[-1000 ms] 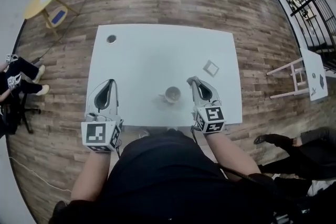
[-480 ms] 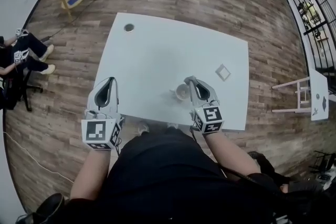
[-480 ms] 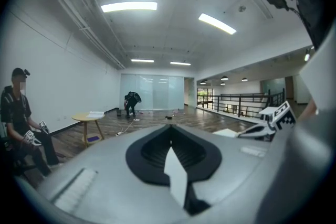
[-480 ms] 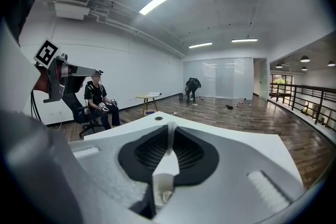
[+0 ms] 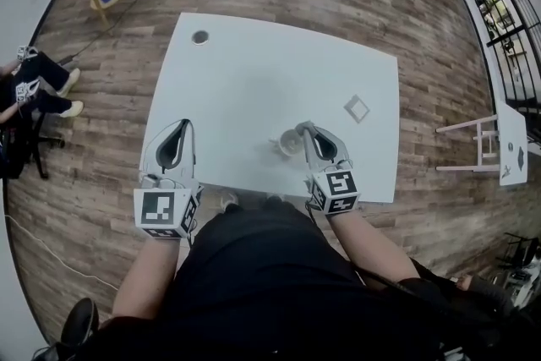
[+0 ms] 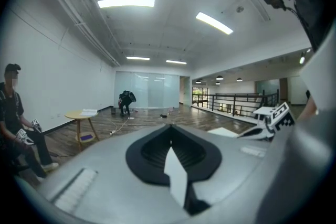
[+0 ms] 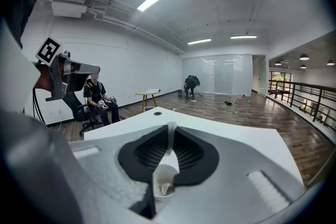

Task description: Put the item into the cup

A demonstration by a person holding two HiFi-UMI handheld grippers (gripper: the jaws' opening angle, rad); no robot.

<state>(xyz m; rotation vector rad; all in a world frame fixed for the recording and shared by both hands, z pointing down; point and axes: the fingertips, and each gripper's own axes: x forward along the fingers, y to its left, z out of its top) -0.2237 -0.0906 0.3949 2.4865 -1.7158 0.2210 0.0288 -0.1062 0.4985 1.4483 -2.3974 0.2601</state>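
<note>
**A:** Fingers pressed together on the left gripper [image 5: 183, 124], lower left by the corner of the table [image 5: 254, 55]. Right gripper [image 5: 306, 129] likewise closed.

**B:** Its tips sit just beside the cup [image 5: 290, 143], lower centre. A small square piece [image 5: 356, 108] lies flat to the cup's upper right, well apart.

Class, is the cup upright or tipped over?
Upright. The cup stands on the table with its round mouth facing up, as the head view shows.
</note>
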